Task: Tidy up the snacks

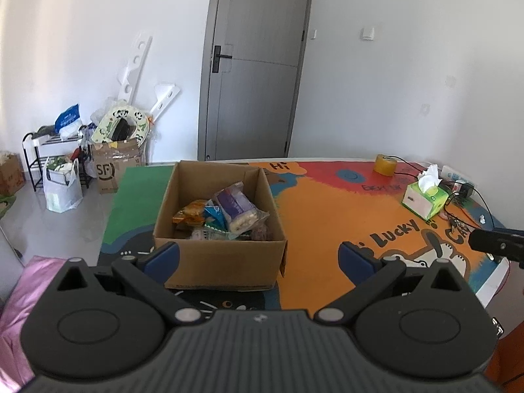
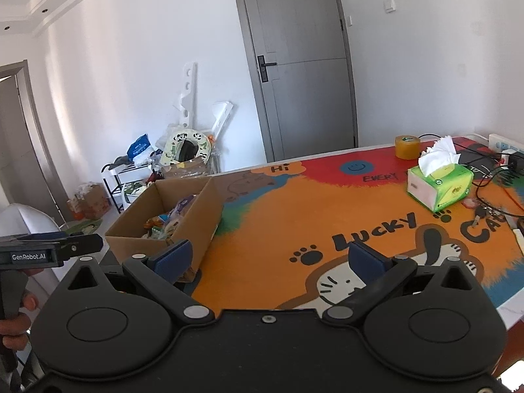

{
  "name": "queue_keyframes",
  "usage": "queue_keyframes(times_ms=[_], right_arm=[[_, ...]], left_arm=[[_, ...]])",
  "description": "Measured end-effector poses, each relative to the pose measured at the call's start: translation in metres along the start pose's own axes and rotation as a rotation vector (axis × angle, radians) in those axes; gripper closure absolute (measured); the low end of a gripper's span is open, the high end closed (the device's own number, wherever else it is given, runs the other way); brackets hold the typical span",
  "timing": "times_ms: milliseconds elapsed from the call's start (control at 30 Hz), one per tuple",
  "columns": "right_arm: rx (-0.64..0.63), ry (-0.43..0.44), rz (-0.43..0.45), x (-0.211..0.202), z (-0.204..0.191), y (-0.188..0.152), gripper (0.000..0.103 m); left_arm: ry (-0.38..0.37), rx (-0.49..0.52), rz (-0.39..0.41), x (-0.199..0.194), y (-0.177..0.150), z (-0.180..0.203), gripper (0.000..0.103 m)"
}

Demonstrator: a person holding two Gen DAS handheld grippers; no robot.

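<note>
Both claws were spread wide and holding nothing. The left claw [image 1: 258, 258] hovered right in front of the cardboard box [image 1: 219, 262], with its blue fingertips [image 1: 162, 257] either side of the box's near wall but not touching it as far as the pictures showed. The snacks [image 1: 222, 213] were all piled inside that open box: a purple wrapped pack on top, an orange packet to the left, something teal in between. The box sat on the left part of the desk [image 1: 327, 216], on the colourful cartoon mat.

The right claw [image 2: 268, 257] hung over the orange part of the mat, with the box [image 2: 196, 216] off to its left. In that view the other tool [image 2: 49, 252] poked in at the left edge, a hand [image 2: 16, 311] wrapped around its grip.

Further back on the desk stood a green tissue box [image 2: 440, 188], a roll of tape [image 2: 407, 146] and some tangled cables [image 2: 491, 177], well apart from the box.
</note>
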State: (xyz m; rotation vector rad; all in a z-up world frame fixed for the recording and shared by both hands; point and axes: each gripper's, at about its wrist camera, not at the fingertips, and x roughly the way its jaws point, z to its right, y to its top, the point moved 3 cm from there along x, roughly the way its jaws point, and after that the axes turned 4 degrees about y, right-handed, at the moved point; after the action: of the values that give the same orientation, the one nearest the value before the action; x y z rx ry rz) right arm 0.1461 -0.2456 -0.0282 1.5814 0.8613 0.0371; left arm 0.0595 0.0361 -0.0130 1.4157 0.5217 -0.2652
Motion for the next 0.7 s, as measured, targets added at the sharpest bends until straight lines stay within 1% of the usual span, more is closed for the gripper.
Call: queue_keyframes(times_ms=[100,167,333,567,700], right_arm=[[-0.007,0.002,0.020,-0.008,-0.003,0.002,0.000],[-0.022,-0.002,0.007,-0.011,-0.006,0.002,0.000],[-0.064,0.018,-0.013,-0.014,-0.009,0.000,0.000],[-0.037,0.027,-0.024,-0.012,-0.004,0.000,0.000],[-0.028,0.022,-0.024,-0.012,-0.003,-0.001,0.000]], left_arm=[[-0.007,0.016,0.020,-0.008,0.004,0.001,0.001],[0.007,0.020,0.031,-0.011,0.006,0.001,0.001],[-0.003,0.025,0.051,-0.020,0.010,0.003,0.001],[-0.004,0.039,0.038,-0.018,0.009,0.006,0.001],[0.009,0.030,0.032,-0.017,0.008,0.003,0.001]])
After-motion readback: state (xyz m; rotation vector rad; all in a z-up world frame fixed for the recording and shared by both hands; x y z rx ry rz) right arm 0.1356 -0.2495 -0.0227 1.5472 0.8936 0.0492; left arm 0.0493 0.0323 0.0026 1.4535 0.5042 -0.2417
